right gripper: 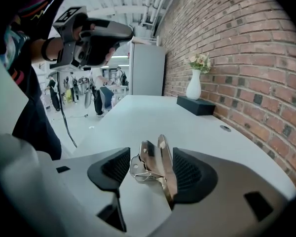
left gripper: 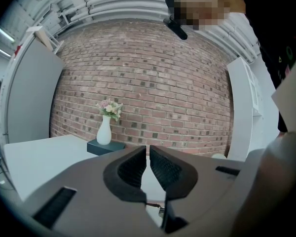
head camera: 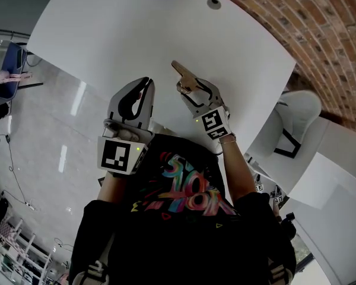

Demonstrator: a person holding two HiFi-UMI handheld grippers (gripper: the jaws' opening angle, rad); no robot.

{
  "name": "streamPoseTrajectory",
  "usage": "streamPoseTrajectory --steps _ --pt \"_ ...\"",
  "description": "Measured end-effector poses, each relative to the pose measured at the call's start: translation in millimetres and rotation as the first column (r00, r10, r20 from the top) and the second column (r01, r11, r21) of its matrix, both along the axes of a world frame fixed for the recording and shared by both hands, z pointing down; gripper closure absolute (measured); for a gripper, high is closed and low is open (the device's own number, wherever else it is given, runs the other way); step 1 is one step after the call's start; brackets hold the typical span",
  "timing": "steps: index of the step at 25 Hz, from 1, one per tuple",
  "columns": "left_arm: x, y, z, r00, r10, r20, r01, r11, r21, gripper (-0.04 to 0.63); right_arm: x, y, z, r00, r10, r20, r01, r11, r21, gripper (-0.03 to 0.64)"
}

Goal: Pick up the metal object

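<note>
Item under inspection: the metal clip (right gripper: 153,164), a bright spring clip. It rests on the white table (right gripper: 138,117), low and centre in the right gripper view.

Position relative to the claw: the clip sits directly between the pads of the right gripper (right gripper: 151,156), not ahead of it or off to one side. Its long axis runs up the frame, roughly in line with the jaws, so the pads face its flat sides. It lies off centre. One handle is against or just beside the pad on the frame's right, and I note a clear gap to the pad on the frame's left.

Right claw: jaws spread wide, no squeeze on the clip.

Left gripper (left gripper: 148,164): pads drawn together to a thin slit with nothing in it. In the head view it sits left of centre (head camera: 136,100), apart from the clip.

Assessment: the right hand is the nearer and the only one placed to grasp. In my judgement, closing now would probably push the clip sideways before it seats, so I'd centre first.
</note>
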State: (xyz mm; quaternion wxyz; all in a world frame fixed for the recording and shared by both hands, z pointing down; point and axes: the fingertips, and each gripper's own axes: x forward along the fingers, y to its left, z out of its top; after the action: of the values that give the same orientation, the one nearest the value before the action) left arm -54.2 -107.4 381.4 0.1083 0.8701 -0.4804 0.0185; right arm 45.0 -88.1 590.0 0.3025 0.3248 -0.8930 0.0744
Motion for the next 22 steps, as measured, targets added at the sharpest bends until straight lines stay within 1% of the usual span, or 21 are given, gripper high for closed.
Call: streamPoseTrajectory --steps 4,7,13,14,18,22 --pt "-5 0 6 1.000 -0.021 0.023 0.022 0.999 -0.032 0.555 0 -7 14 0.999 0.020 -0.034 -0.019 1.000 0.022 0.348" --pt "-8 0 7 0.999 -0.025 0.020 0.025 0.999 -0.028 0.555 0 -11 22 0.997 0.024 -0.071 -0.022 0.999 0.027 0.350" --pt "-17 1 10 0.998 -0.040 0.038 0.041 0.998 -0.039 0.555 0 -22 30 0.993 0.054 -0.107 -0.049 0.998 0.046 0.353" --pt "-17 2 10 0.998 -0.041 0.037 0.042 0.998 -0.040 0.555 -1 -22 31 0.992 0.048 -0.119 -0.042 0.998 0.053 0.384" --pt "-18 2 9 0.998 -0.045 0.035 0.047 0.998 -0.049 0.555 -2 -21 32 0.984 0.017 -0.175 -0.002 0.996 0.085 0.448" --pt "-18 4 14 0.998 -0.046 0.047 0.049 0.997 -0.064 0.555 -3 -20 31 0.982 0.001 -0.189 0.016 0.996 0.088 0.464"
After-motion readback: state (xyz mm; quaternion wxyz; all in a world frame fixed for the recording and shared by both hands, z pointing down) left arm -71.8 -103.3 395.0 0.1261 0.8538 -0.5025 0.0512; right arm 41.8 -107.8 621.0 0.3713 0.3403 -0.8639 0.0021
